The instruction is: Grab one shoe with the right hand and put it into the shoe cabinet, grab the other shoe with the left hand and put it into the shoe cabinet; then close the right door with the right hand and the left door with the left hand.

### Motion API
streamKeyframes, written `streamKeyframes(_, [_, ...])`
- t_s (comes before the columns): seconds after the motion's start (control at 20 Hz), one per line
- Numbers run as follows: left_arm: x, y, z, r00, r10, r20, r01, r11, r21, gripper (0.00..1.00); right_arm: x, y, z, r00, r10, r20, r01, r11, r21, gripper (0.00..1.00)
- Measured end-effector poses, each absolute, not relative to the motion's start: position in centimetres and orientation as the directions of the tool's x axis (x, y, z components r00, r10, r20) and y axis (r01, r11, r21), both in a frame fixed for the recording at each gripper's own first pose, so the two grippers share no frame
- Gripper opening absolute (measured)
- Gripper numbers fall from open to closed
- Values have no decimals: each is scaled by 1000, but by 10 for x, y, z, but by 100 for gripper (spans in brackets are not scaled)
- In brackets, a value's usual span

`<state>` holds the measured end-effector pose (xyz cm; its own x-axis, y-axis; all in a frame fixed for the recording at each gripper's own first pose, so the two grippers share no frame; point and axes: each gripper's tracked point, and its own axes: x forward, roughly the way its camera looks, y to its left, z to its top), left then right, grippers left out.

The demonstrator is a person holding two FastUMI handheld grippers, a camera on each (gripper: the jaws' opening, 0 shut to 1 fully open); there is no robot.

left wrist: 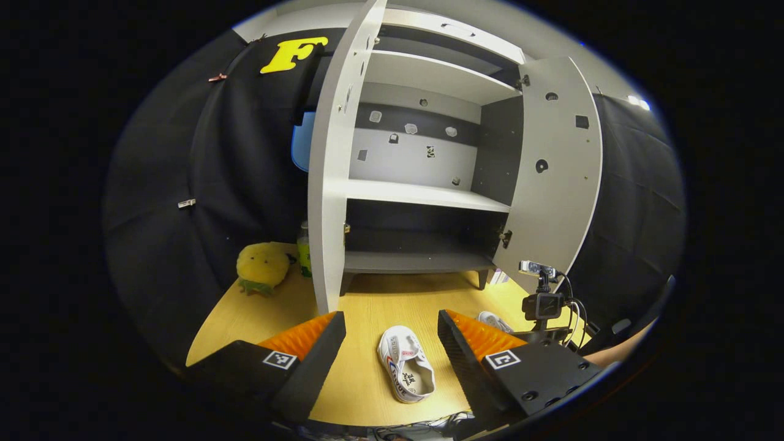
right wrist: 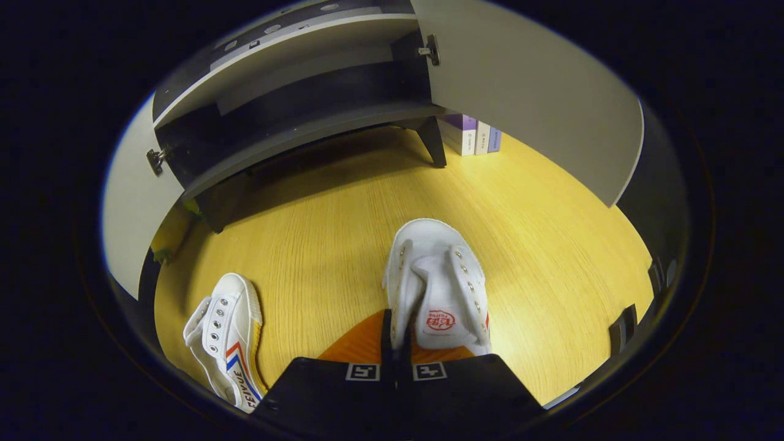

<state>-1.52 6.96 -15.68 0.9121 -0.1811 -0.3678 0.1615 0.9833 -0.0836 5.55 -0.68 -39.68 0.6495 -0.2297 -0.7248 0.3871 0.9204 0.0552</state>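
White canvas is pinched between the right tongs (right wrist: 397,343) in the right gripper view: the side wall of a shoe (right wrist: 438,288) is clamped near its opening, both fingers pressed together on it, with the toe pointing away toward the cabinet. The other shoe (right wrist: 229,334) is seen lying on the yellow wooden surface (right wrist: 551,257), off to the left and apart from the held one. In the left gripper view the left tongs (left wrist: 392,334) are held spread wide above the surface, nothing between them, and that same loose shoe (left wrist: 405,362) is framed in the gap, lying flat with its opening turned up. Farther off, the shoe cabinet (left wrist: 422,196) is stood on short legs with its shelves bare; the left door (left wrist: 334,165) and the right door (left wrist: 560,165) are both swung open. A yellow plush toy (left wrist: 262,266) is set beside the left door, and a few boxes (right wrist: 471,135) are stood behind the right door.
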Motion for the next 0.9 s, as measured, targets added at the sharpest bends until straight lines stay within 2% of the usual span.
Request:
streamKeyframes(0.35, [-17,60,-149,919,-205,-336,200,979,-48,95,54,15,-342,730,-185,-658,284,958,46,5])
streamKeyframes(0.9, [-5,63,-136,938,-223,-267,223,974,-29,95,105,63,-143,917,-79,-391,77,997,-21,5])
